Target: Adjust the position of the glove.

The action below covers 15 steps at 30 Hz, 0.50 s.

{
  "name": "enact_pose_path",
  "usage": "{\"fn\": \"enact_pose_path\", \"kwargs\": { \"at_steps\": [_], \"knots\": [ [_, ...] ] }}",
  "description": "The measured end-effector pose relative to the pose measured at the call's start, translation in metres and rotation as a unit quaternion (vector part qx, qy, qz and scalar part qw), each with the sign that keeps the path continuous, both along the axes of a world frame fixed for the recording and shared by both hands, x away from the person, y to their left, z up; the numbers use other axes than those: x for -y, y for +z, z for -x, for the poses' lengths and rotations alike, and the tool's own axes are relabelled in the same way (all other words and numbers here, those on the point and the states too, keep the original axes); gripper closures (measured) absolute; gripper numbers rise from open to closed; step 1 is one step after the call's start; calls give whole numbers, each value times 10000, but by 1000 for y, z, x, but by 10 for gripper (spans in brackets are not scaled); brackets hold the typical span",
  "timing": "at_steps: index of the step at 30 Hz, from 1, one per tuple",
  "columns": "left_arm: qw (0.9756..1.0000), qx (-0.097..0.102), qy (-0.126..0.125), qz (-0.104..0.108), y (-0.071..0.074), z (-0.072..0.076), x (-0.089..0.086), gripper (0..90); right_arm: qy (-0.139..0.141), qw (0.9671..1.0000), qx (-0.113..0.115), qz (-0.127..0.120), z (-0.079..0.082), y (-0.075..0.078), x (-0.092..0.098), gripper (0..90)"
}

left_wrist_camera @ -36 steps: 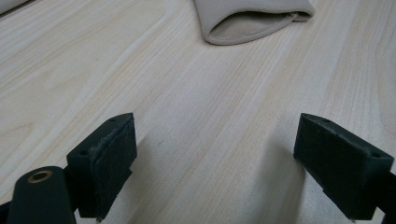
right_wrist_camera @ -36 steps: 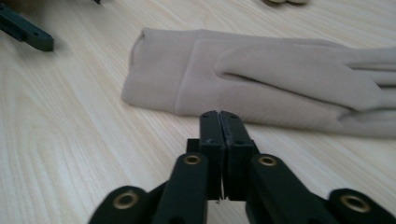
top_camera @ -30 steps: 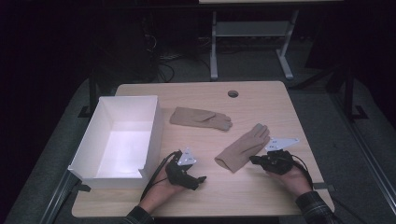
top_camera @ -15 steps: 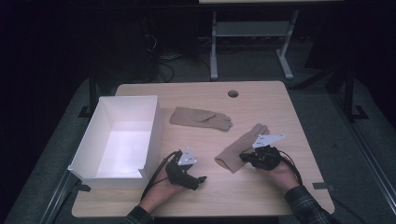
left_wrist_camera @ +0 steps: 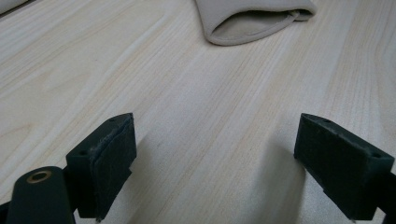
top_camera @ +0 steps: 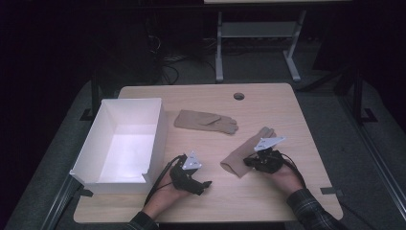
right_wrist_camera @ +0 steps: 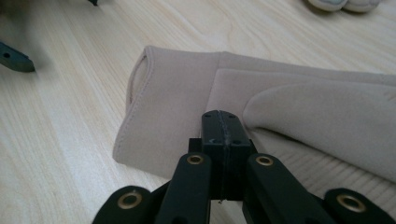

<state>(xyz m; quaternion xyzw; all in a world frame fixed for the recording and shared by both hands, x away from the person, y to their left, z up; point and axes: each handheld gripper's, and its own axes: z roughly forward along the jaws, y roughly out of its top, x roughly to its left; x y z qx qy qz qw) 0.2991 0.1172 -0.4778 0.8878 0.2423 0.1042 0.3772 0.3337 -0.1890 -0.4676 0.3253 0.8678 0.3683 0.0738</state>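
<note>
Two tan gloves lie on the wooden table. The nearer glove lies slantwise at the right; its open cuff faces my left gripper. My right gripper rests over this glove's wrist part with its jaws pressed together and nothing between the pads; the glove spreads just beyond the tips. The farther glove lies flat mid-table. My left gripper sits low at the table's front, open, with bare wood between its pads.
A white open box stands along the table's left side, close to my left hand. A round cable hole is in the far part of the tabletop. The far glove's fingertips peek in at the top of the right gripper view.
My right gripper has slid left across the table onto the nearer glove, coming to rest over its wrist part. The left gripper has stayed in place.
</note>
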Motion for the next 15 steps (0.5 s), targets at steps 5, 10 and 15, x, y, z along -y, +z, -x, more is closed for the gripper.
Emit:
{"fn": "enact_pose_path", "kwargs": {
  "at_steps": [5, 10, 15],
  "knots": [
    [10000, -6, 10, 2, 0, 0, 0, 124, 14, 10000, -35, 14, 1, 0, 3, 899],
    [10000, -9, 16, 11, 0, 0, 0, 125, 7, 9999, -43, 96, 3, 2, 9, 899],
    [10000, -9, 16, 8, 0, 0, 0, 124, -46, 9999, -79, 97, 9, 2, 21, 899]
  ]
}}
